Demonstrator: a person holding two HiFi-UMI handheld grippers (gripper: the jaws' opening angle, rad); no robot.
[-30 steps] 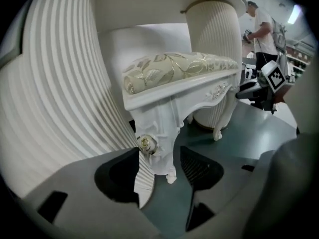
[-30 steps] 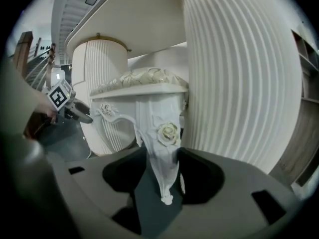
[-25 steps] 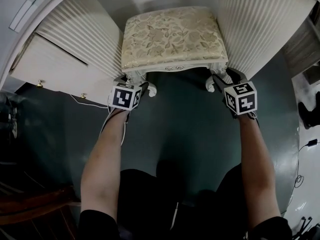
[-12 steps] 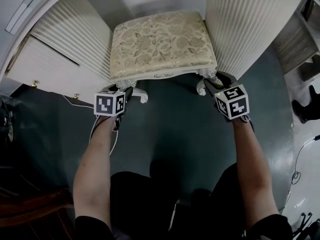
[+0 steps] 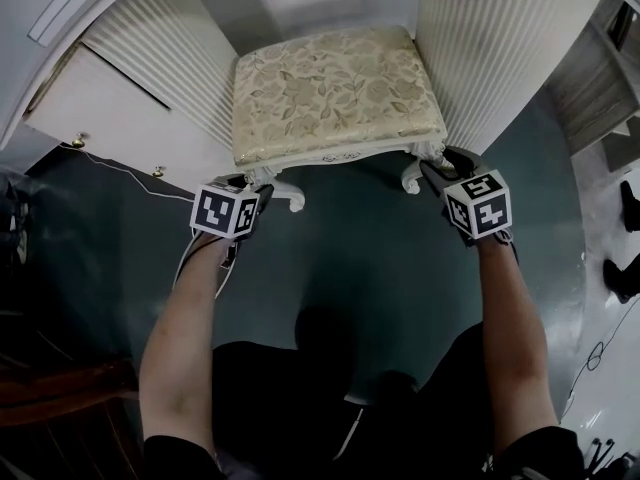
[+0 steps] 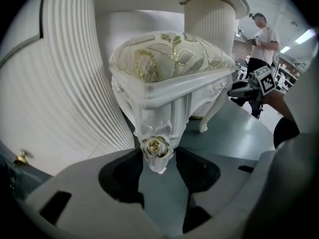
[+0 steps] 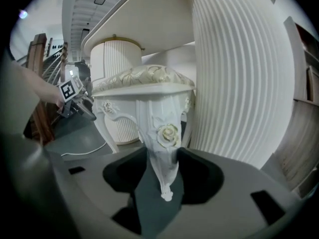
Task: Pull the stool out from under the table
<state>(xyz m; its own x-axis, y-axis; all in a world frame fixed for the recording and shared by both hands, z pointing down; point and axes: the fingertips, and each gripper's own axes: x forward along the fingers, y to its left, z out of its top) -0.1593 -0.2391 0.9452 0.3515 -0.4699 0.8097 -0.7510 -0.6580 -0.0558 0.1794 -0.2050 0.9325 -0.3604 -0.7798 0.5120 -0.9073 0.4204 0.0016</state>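
The white carved stool (image 5: 335, 88) with a gold floral cushion stands in the gap between the dressing table's two fluted pedestals. My left gripper (image 5: 252, 180) is at its front left leg (image 6: 157, 146). The leg's gold rose sits between the jaws, which are closing, and both pads touch it. My right gripper (image 5: 432, 168) is shut on the front right leg (image 7: 164, 148), whose tapered foot hangs below the pads. In the gripper views, the left gripper (image 6: 158, 158) and the right gripper (image 7: 162, 168) each frame their own leg.
The fluted left pedestal (image 5: 150, 58) and right pedestal (image 5: 500, 48) flank the stool closely. A white cable (image 5: 120, 168) runs over the dark green floor by the left drawers, which have gold knobs (image 5: 78, 140). A person (image 6: 259, 39) stands far off.
The left gripper has moved in against the front left leg. The right gripper stays on the front right leg. The stool sits slightly differently in the view.
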